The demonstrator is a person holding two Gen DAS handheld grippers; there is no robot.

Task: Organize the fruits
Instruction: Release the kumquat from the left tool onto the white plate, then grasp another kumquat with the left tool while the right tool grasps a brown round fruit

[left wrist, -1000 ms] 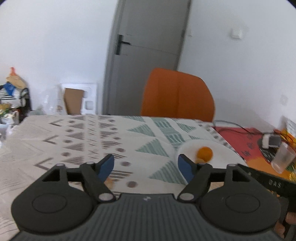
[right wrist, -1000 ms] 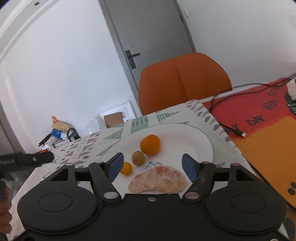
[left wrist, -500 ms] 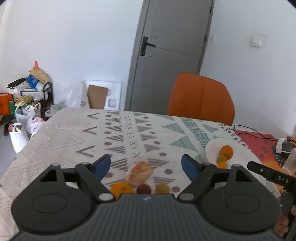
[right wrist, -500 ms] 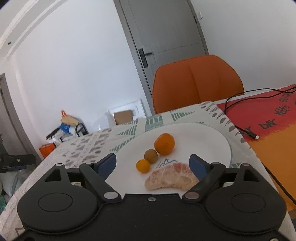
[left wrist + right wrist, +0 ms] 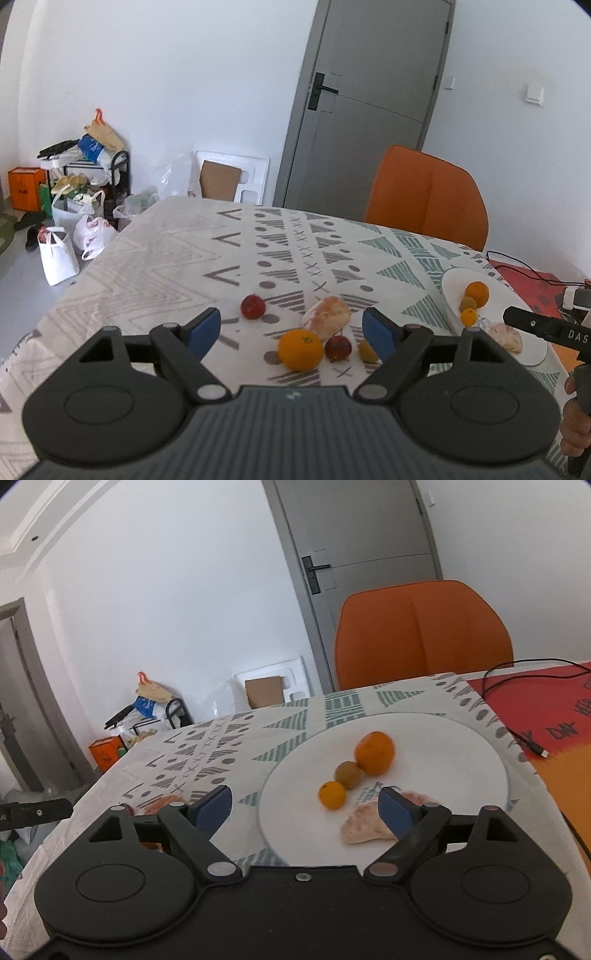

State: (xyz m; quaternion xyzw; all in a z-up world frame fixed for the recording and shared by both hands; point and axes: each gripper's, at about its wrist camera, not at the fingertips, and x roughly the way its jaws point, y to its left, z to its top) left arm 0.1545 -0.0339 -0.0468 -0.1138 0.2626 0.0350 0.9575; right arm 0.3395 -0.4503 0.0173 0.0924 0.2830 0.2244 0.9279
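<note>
Both tools stand released, jaws wide with nothing gripped: the left tool over loose fruit, the right tool over the white plate, its jaws having just been opening. On the patterned bench lie a peeled pomelo segment, an orange, two small red fruits and a small yellow fruit. On the plate sit a pomelo segment, a mandarin, a brown fruit and a kumquat.
</note>
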